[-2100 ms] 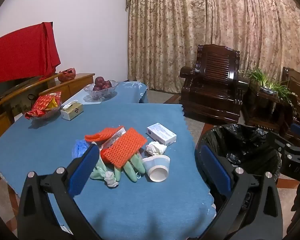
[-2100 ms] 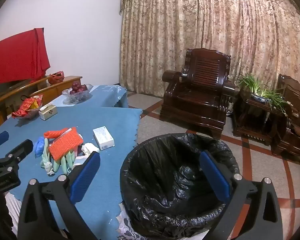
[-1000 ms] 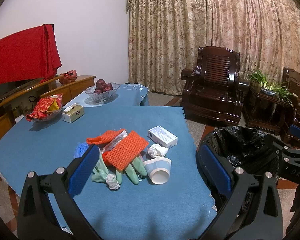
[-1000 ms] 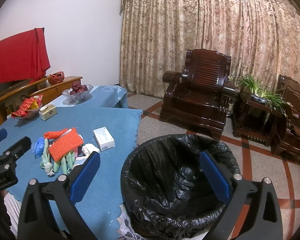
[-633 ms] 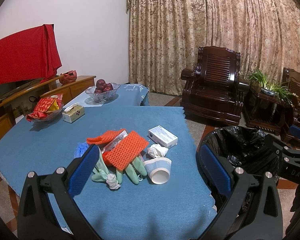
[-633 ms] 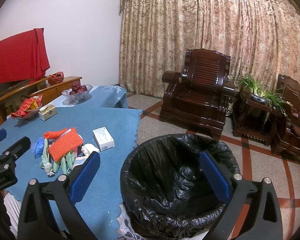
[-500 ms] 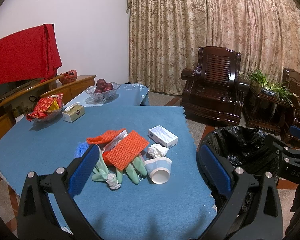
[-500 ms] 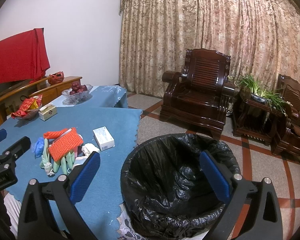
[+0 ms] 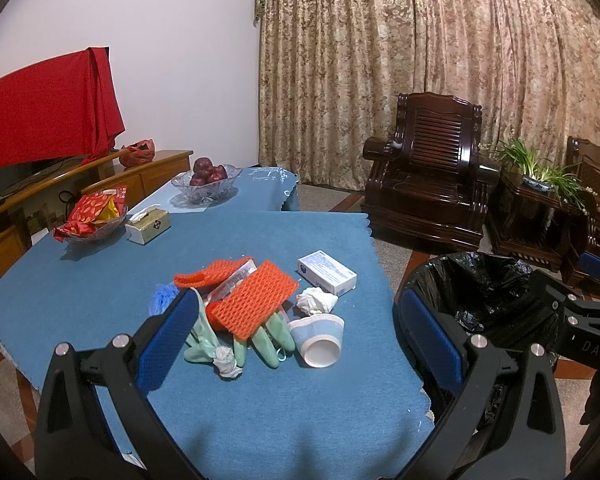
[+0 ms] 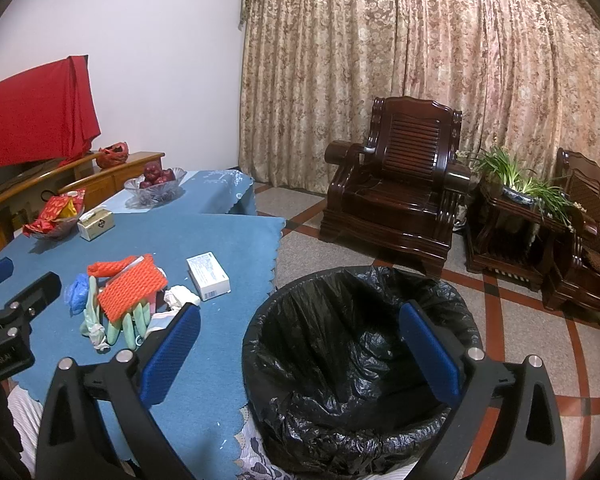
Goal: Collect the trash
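Note:
A trash pile lies on the blue tablecloth (image 9: 100, 280): orange foam nets (image 9: 256, 300), green gloves (image 9: 272, 340), a tipped paper cup (image 9: 320, 340), a crumpled tissue (image 9: 316, 300), a white box (image 9: 327, 272) and a blue wad (image 9: 164, 298). My left gripper (image 9: 296, 344) is open and empty, above the table just short of the pile. The pile also shows in the right wrist view (image 10: 132, 292). My right gripper (image 10: 300, 356) is open and empty over the black-lined trash bin (image 10: 360, 352), which also shows in the left wrist view (image 9: 496, 292).
At the table's far side stand a snack bowl (image 9: 92, 220), a small tissue box (image 9: 148, 226) and a glass fruit bowl (image 9: 206, 184). Dark wooden armchairs (image 10: 400, 196) and a plant stand (image 10: 516, 208) stand beyond the bin on the tiled floor.
Both grippers have stayed open and nearly still. The left view has shifted very slightly; the trash has not moved.

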